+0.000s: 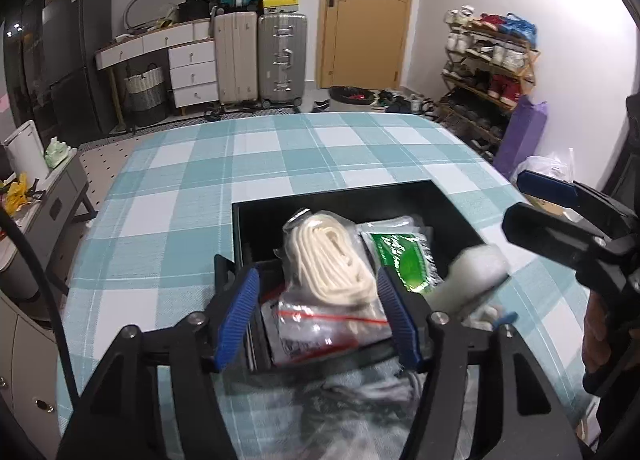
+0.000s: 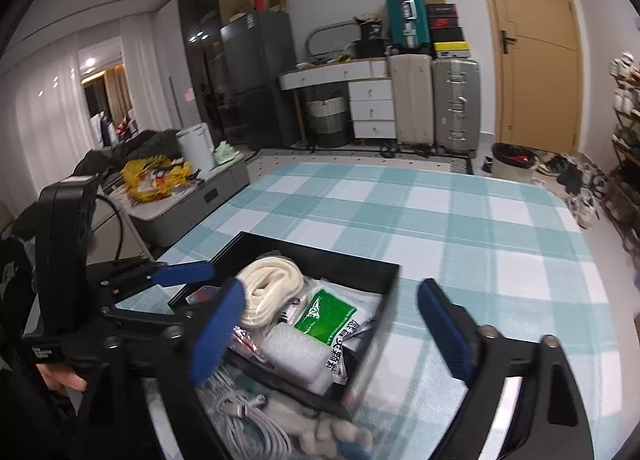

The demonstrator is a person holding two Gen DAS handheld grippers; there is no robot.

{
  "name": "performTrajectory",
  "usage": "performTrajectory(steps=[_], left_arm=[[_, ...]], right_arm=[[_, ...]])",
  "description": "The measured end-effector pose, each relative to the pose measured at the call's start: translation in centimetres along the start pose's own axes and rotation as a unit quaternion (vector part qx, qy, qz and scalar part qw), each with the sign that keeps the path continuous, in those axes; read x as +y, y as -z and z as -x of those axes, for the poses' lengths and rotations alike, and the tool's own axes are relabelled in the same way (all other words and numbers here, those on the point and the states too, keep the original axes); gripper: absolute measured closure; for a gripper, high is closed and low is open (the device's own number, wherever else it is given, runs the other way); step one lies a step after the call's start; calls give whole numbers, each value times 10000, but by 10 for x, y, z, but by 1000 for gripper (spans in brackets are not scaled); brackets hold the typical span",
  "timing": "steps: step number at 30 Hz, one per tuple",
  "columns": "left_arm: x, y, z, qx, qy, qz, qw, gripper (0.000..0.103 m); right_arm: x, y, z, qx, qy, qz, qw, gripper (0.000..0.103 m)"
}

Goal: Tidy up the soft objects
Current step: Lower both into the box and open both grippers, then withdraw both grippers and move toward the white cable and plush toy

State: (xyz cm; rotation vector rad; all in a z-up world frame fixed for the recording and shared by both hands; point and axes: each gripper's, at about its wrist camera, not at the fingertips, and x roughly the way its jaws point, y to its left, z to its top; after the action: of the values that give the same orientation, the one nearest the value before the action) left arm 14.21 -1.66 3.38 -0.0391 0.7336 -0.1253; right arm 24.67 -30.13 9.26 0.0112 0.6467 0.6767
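A black box (image 1: pixel 248 228) (image 2: pixel 384 312) sits on the checked tablecloth. It holds a bagged cream rope (image 1: pixel 332 256) (image 2: pixel 268 292), a green-labelled packet (image 1: pixel 404 256) (image 2: pixel 324 312), a red-zip clear bag (image 1: pixel 316 324) and a bubble-wrap roll (image 1: pixel 476 272) (image 2: pixel 296 356). My left gripper (image 1: pixel 316 320) is open, its fingers straddling the rope bag and zip bag. My right gripper (image 2: pixel 332 336) is open over the box's near right part; it also shows in the left wrist view (image 1: pixel 532 200). A grey cable (image 2: pixel 248 416) and a plush toy (image 2: pixel 332 436) lie in front of the box.
The table (image 1: pixel 280 148) (image 2: pixel 480 228) stretches far behind the box. A grey side cabinet (image 2: pixel 192 196) stands left of the table. A shoe rack (image 1: pixel 488 72), suitcases (image 1: pixel 260 56) and a door (image 1: pixel 364 12) stand beyond.
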Motion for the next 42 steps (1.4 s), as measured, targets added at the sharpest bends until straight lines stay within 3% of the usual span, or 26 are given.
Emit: performTrajectory(steps=[1,2,3,15,23,29,35,38,42], left_arm=[[-1,2,4,-30,41,-12,10000,26],[-2,5,9,-53,-66,-8,10000,8],[-3,8,14,-120,-202,3,9997,0],[-5,43,44,-132,-237,80,9996,0],[0,57,46,-51,-338,95,9994,0],[2,62,41,30,-366,89,9993,0],[4,63,39,53,-395,110,9991,0],[6,63,39,65,-400,134,9991,0],[8,63,40,35,-402,153,9991,0]], right_arm=[[-1,2,4,-6,29,-30,10000,3],[-3,4,9,-5,68,-55,10000,1],[-3,8,13,7,103,-65,9999,1],[-1,50,45,284,421,-116,9986,1],[-7,72,33,621,602,-231,9960,1],[-1,83,10,978,558,-114,9936,1],[13,90,0,1267,255,77,9916,1],[23,92,2,1239,90,260,9919,1],[23,85,12,956,249,281,9947,1]])
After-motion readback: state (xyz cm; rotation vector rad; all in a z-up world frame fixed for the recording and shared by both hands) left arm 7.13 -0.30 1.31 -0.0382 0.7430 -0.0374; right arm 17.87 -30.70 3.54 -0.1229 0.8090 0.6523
